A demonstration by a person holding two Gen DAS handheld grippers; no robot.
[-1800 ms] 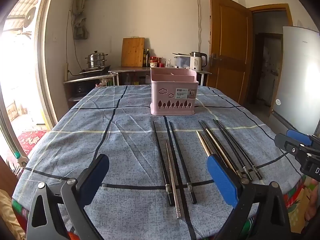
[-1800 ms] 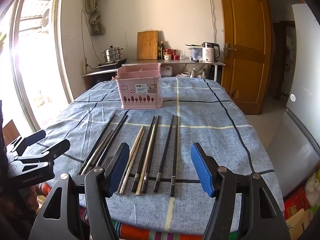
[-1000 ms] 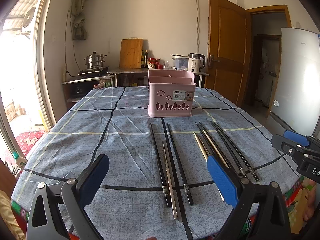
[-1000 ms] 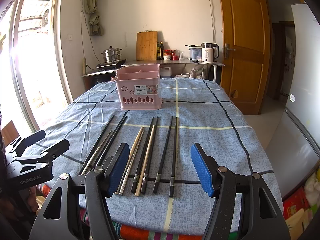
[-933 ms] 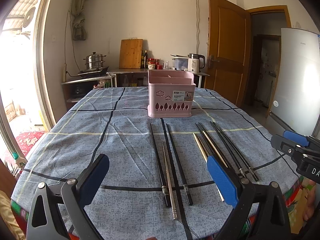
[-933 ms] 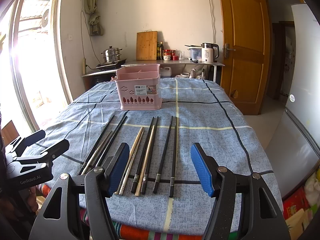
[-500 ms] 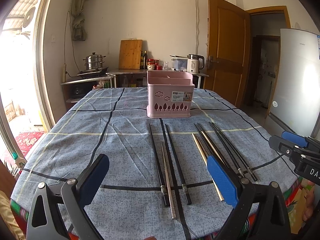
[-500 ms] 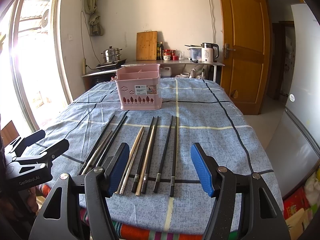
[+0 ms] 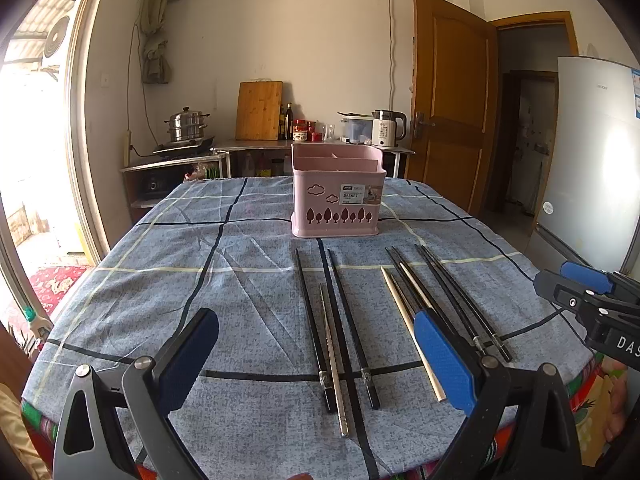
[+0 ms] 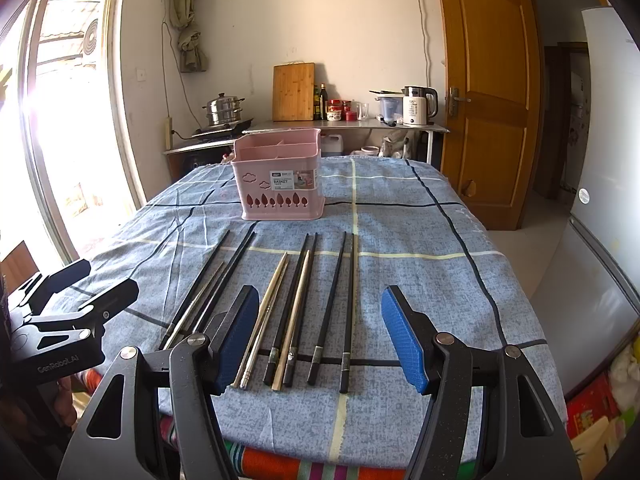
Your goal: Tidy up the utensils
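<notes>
A pink utensil basket [image 9: 335, 194] [image 10: 280, 178] with several compartments stands mid-table. Nearer me several chopsticks lie lengthwise on the blue checked tablecloth [image 9: 160, 280]: two black ones and a metal one [image 9: 332, 356] on the left, a wooden pair [image 10: 298, 312] and black ones [image 10: 348, 304] on the right. My left gripper [image 9: 316, 360] hovers open over the near edge, above the left group. My right gripper [image 10: 320, 338] is open too, above the handle ends of the right group. Neither holds anything.
A counter [image 10: 340, 126] behind the table carries a steamer pot [image 9: 186, 130], cutting board, bottles and kettle [image 10: 418, 110]. A wooden door [image 10: 486, 92] and a fridge [image 9: 592, 152] stand to the right, a bright glass door [image 10: 60, 120] to the left.
The left gripper has drawn back and risen slightly, so the basket and chopsticks sit a bit farther off. The right gripper has barely moved. Both stay open.
</notes>
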